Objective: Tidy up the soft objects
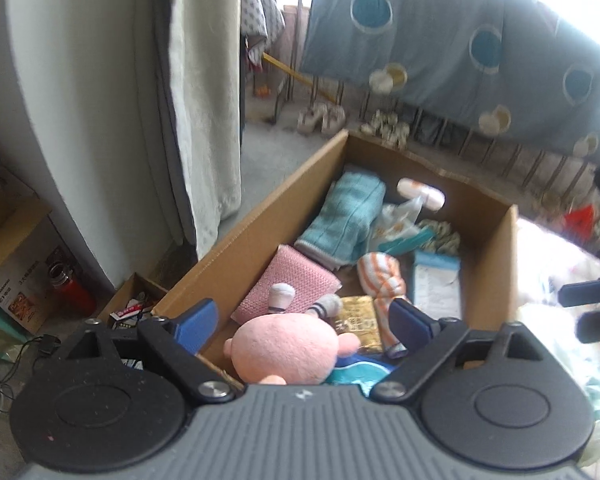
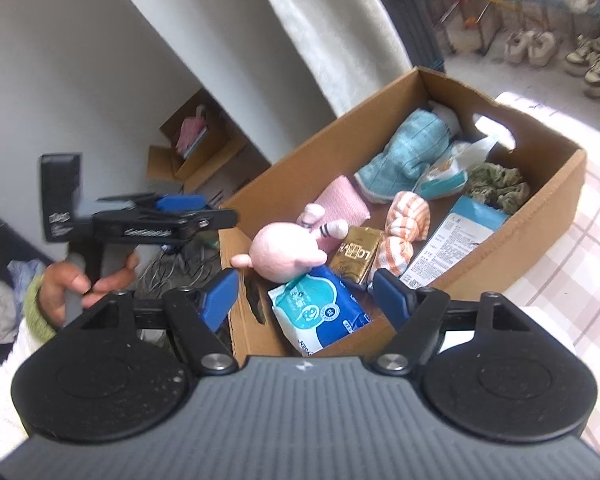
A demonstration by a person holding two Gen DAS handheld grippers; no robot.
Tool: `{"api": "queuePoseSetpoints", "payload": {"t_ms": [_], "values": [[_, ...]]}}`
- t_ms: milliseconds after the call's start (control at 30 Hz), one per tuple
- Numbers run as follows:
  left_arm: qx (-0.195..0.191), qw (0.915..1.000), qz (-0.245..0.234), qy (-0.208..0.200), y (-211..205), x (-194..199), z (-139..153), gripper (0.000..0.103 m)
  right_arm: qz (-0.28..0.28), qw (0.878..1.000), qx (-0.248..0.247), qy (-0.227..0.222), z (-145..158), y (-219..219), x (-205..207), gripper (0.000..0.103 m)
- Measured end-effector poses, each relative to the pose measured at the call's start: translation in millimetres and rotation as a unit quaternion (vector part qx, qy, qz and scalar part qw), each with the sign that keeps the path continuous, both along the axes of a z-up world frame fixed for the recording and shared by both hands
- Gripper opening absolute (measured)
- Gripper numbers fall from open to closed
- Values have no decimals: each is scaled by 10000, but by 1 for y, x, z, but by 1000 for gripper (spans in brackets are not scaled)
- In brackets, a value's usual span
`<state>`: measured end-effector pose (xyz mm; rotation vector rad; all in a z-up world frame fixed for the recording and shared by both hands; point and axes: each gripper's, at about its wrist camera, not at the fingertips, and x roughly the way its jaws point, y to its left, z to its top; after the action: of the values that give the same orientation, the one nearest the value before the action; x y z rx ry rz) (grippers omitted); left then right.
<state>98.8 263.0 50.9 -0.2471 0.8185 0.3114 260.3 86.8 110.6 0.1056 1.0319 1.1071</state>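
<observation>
Pink plush toy (image 1: 286,350) lies head-down in the cardboard box (image 1: 256,240); both hand-held grippers gape, released.

- Box on the floor (image 1: 18,300), left wrist view, beside the red bottle: "Panasonic" printed sideways on its white face; further characters beside it, too small to read.
- Gold packet (image 2: 355,259) in the cardboard box, right wrist view: large letters "LO" legible, remainder unclear.
- Blue-and-white tissue pack (image 2: 320,312): number "80" in a small round mark; along its lower edge a word fragment ending "SEN".
- White and blue sachet (image 2: 456,240): dense fine print and a barcode, not readable.
</observation>
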Motion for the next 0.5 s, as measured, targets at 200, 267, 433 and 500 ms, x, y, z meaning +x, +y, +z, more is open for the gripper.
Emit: {"api": "queuePoseSetpoints", "payload": {"t_ms": [200,267,433,500], "values": [[81,9970,63,-765,-40,-46,12,100,-491,9957,292,-734,22,-18,-42,83],[165,9957,-25,-916,-58,-58,13,101,-661,9921,385,-993,28,-26,-57,86],[553,9936,-239,-953,-101,-78,7,103,-1138,9738,88,-1965,34,-40,-103,94],[573,9940,-303,-884,-113,-85,2,103,-1325,9673,-24,-2161,31,-46,-118,97]]}}
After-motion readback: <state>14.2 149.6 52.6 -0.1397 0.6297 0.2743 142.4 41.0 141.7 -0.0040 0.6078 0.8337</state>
